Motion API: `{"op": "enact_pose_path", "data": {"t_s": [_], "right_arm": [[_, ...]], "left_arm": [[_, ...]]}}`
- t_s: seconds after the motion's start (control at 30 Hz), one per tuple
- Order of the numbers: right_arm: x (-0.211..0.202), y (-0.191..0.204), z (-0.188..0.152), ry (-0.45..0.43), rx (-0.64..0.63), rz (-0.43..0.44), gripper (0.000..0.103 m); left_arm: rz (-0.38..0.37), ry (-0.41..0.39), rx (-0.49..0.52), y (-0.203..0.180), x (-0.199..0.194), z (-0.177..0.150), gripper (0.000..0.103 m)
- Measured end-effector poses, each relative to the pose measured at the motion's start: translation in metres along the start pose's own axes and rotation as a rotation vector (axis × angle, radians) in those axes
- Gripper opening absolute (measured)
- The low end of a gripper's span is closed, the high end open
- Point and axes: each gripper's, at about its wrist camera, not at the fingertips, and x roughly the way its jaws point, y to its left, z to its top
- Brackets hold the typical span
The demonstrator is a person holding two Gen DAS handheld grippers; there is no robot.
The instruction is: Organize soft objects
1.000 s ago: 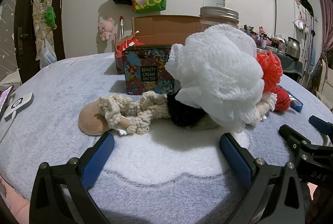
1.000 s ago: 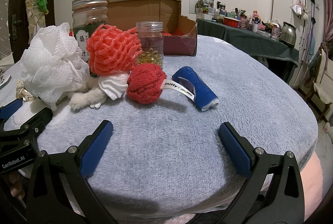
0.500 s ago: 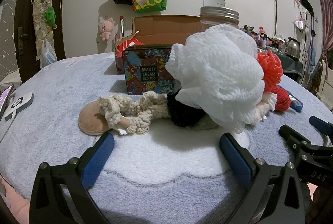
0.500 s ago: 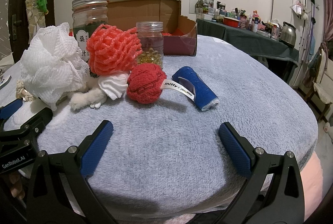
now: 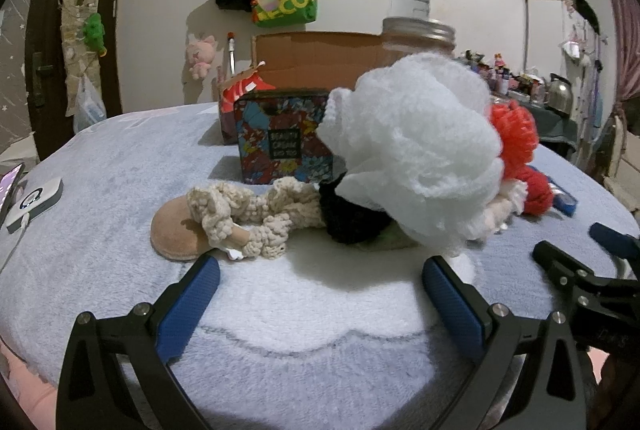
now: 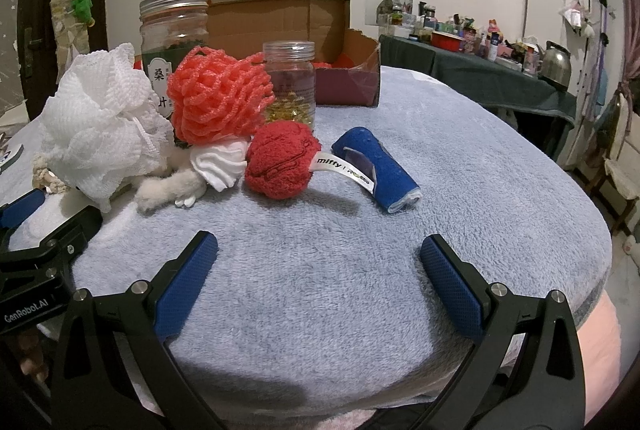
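1. Left wrist view: the left gripper (image 5: 320,280) sits low at the near edge of a counter covered by a grey fleece blanket (image 5: 120,166), its jaws spread wide and holding nothing.
2. Just beyond it lies a pile of soft things: a tan pad (image 5: 176,234) at the left, a cream knitted scrunchie (image 5: 244,210) partly on it, a black fuzzy piece (image 5: 352,218) to its right, and a big white mesh puff (image 5: 416,158) on top of the black piece.
3. Behind the puff, to the right, an orange-red puff (image 5: 516,134) and a red fuzzy ball (image 5: 536,190) show in part.
4. A patterned tin (image 5: 284,142) stands behind the pile, with an open cardboard box (image 5: 320,58) farther back.
5. The right gripper (image 5: 580,258) shows at the right edge.
6. Right wrist view: the right gripper (image 6: 318,254) is also at the near edge, jaws released and empty.
7. Ahead on the left lie the white mesh puff (image 6: 100,126), the orange-red puff (image 6: 220,98) and the red fuzzy ball (image 6: 282,160), touching one another; a rolled blue cloth (image 6: 376,166) lies just right of the ball.
8. A large jar (image 6: 174,26) and a small jar (image 6: 290,82) stand behind them.
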Motion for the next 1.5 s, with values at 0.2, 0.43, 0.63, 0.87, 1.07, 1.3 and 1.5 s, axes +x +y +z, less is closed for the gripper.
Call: {"op": "enact_pose_path", "data": {"t_s": [0.2, 0.43, 0.63, 0.87, 1.07, 1.3, 1.5], "right_arm": [[-0.008, -0.009, 0.004, -0.007, 0.006, 0.043, 0.103], [-0.024, -0.016, 0.031, -0.073, 0.000, 0.103, 0.103], [-0.026, -0.011, 0.061, -0.101, -0.021, 0.172, 0.103], [-0.005, -0.009, 0.093, -0.064, -0.010, 0.271, 0.103], [0.021, -0.009, 0.105, 0.008, 0.007, 0.391, 0.101], [0.049, -0.003, 0.104, 0.125, 0.011, 0.532, 0.060], [0.047, -0.004, 0.099, 0.123, 0.033, 0.555, 0.044]], "left_arm": [[-0.060, -0.028, 0.024, 0.010, -0.013, 0.005, 0.103], [-0.167, -0.021, 0.036, 0.009, -0.027, 0.030, 0.103], [-0.230, -0.009, 0.069, 0.001, -0.022, 0.055, 0.103], [-0.257, 0.004, 0.106, -0.006, -0.012, 0.076, 0.103], [-0.310, 0.062, 0.129, -0.010, 0.005, 0.081, 0.093], [-0.384, 0.126, 0.119, -0.012, 0.020, 0.077, 0.065], [-0.401, 0.118, 0.127, -0.010, 0.011, 0.077, 0.052]]}}
